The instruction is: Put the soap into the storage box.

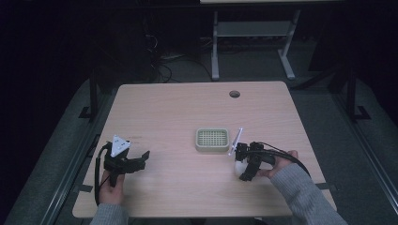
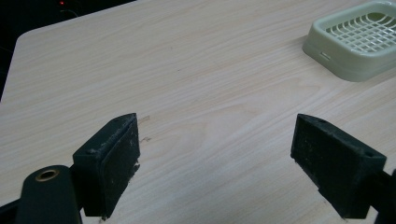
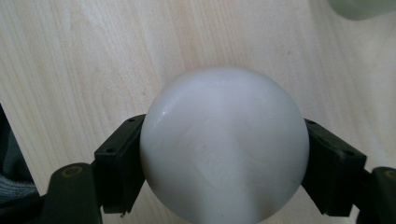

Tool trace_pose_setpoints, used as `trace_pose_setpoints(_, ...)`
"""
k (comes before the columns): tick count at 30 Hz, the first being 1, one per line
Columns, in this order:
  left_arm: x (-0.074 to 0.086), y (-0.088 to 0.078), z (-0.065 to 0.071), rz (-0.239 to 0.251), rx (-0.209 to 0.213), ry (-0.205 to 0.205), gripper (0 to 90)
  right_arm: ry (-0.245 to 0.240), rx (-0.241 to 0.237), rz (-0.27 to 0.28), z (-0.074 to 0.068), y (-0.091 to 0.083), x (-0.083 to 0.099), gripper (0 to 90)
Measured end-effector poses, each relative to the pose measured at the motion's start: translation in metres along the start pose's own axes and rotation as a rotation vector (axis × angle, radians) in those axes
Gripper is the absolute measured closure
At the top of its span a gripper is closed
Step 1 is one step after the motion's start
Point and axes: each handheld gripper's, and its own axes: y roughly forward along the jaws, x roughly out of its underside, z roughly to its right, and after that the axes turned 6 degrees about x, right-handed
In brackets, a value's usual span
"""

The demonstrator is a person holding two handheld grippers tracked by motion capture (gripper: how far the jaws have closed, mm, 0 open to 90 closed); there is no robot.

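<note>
A smooth white rounded soap bar (image 3: pixel 224 144) sits between the black jaws of my right gripper (image 3: pixel 224 163), which is shut on it just above the wood. From above, that soap bar (image 1: pixel 239 167) shows as a pale spot under my right gripper (image 1: pixel 243 169), a little below and right of the pale green slatted soap dish (image 1: pixel 212 139). My left gripper (image 1: pixel 141 159) hovers over the table's front left, jaws wide apart with nothing between them. Its own view has the left gripper (image 2: pixel 215 158) over bare wood, the soap dish (image 2: pixel 359 39) at top right.
The light wooden table (image 1: pixel 178 108) has a round cable hole (image 1: pixel 234 93) near its far edge. A white desk frame (image 1: pixel 253 37) stands on the dark floor beyond. Cables trail from both grippers toward the person's hands.
</note>
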Motion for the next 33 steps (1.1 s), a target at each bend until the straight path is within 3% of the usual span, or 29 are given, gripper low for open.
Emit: trace_pose_setpoints(33,0.0,-0.001,0.0,0.01,0.007,0.002,15.2,-0.026,0.022,0.029,0.028,-0.029,-0.04,23.4)
